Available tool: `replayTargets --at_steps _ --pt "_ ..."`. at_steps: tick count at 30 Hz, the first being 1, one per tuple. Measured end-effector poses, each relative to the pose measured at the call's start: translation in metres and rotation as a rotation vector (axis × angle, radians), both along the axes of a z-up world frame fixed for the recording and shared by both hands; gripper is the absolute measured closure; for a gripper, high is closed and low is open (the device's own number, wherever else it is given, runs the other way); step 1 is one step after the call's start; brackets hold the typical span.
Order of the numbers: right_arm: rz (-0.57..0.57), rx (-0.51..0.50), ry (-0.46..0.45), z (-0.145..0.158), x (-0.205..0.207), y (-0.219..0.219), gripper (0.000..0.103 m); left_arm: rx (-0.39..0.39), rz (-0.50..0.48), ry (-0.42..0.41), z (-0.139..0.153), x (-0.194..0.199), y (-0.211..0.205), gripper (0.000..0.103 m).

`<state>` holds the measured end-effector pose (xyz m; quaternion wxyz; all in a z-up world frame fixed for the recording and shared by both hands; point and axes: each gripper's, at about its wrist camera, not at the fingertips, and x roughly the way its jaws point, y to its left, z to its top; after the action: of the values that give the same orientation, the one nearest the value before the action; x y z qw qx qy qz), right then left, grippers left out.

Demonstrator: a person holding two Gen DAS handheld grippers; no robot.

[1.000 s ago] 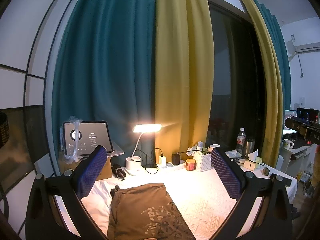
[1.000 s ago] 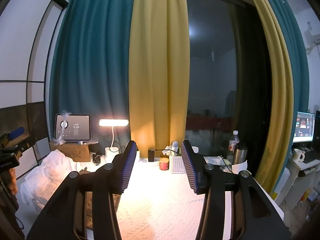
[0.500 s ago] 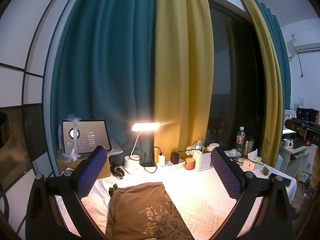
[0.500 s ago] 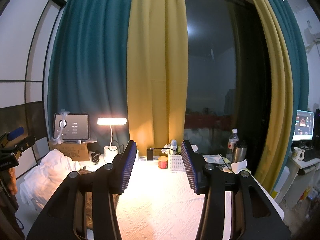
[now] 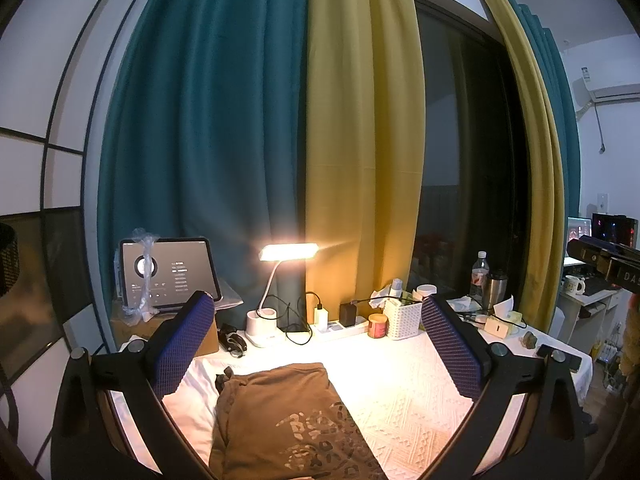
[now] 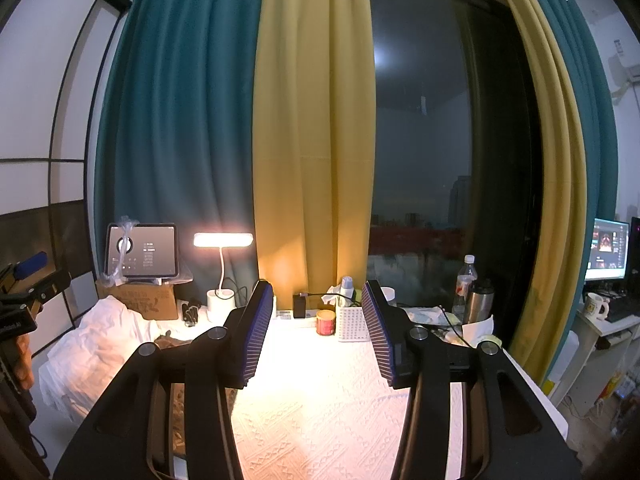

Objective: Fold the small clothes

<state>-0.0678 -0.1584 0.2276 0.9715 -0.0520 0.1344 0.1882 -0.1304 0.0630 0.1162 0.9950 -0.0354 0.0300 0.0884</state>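
Note:
A brown garment [image 5: 280,412] with a pale printed pattern lies folded on the white textured tablecloth [image 5: 404,396]. It sits just below and ahead of my left gripper [image 5: 316,302], which is wide open, level, and holds nothing. My right gripper [image 6: 317,286] hovers over the bare cloth [image 6: 320,412], open, with nothing between its blue pads [image 6: 256,336]. In the right wrist view a strip of the brown garment [image 6: 166,340] shows behind the left finger. A heap of white cloth [image 6: 92,348] lies at the table's left end.
Along the back edge stand a lit desk lamp [image 5: 288,252], a tablet [image 5: 168,272] on a cardboard box, a power strip [image 5: 340,324], a red jar [image 5: 378,325] and a white basket [image 5: 402,320]. Bottle [image 6: 464,280] and steel cup [image 6: 478,300] stand back right. Curtains hang behind.

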Motion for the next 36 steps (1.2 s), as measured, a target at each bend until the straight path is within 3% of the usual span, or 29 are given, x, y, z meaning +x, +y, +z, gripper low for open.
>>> replayTargets --at_steps 36 --pt "-0.003 -0.004 0.010 -0.0062 -0.0050 -0.0060 0.054 0.008 -0.006 0.010 -0.0023 0.0010 -0.0073 0.001"
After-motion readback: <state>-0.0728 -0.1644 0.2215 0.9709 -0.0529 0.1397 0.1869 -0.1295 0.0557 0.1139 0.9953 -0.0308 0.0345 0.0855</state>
